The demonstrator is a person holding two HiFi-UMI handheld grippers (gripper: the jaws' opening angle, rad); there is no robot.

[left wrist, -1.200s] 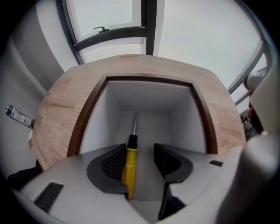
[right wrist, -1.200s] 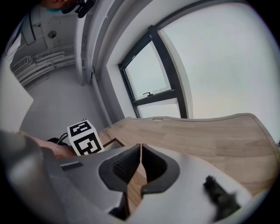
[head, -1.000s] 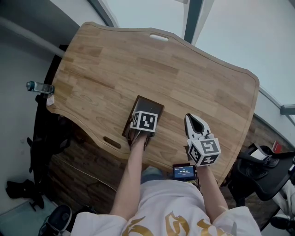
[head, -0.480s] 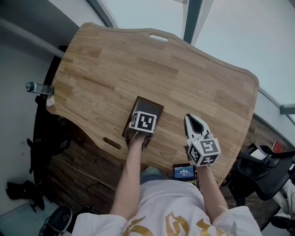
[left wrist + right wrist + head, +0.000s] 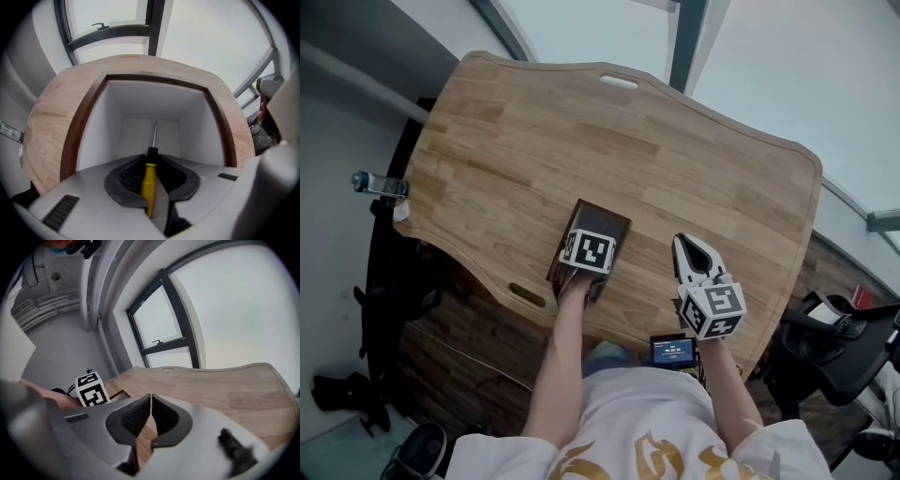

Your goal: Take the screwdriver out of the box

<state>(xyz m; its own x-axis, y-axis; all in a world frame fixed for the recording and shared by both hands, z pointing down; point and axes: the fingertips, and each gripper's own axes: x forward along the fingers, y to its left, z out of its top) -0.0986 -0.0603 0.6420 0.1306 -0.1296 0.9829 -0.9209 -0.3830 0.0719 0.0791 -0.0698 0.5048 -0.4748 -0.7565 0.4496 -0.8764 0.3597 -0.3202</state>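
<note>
Print on the small screen (image 5: 674, 352) is too small to read. The left gripper (image 5: 150, 157) reaches into the box (image 5: 86, 122) on the bench (image 5: 675, 178), its jaws closing on the yellow handle of the screwdriver (image 5: 149, 180). The right gripper (image 5: 151, 399) hovers clenched and empty. Neither has shifted since a second ago.

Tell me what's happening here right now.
The left tool points down into the box on the table, its jaws closing on the screwdriver by the yellow handle. The screwdriver is not yet lifted out. The right tool is shut and empty, beside the box.
</note>
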